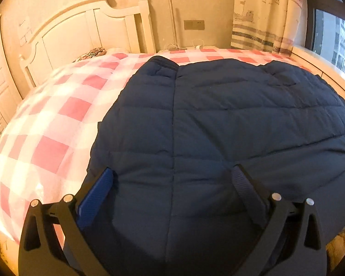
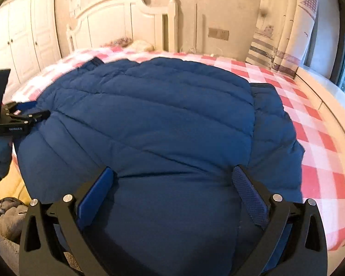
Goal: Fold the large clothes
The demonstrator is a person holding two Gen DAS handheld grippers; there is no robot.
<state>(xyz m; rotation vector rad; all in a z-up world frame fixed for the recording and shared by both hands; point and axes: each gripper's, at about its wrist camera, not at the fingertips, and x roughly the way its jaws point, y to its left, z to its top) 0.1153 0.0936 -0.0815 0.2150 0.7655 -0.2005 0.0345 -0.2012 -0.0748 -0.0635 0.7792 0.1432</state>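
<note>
So the big navy quilted puffer jacket (image 1: 218, 119) is spread flat on the bed with the pink-and-white checked sheet (image 1: 46, 124), collar end toward the white wooden headboard (image 1: 80, 34). Left tool (image 1: 172, 179) and right tool (image 2: 172, 179) both hover over the hem edge farthest from the headboard, fingers spread wide, gripping nothing, probably lining up to pinch the hem and fold it headboard-ward.

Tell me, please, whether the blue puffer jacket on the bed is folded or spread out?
Partly folded. The blue puffer jacket lies on the checked bedsheet with its right sleeve sticking out from under the body.
</note>
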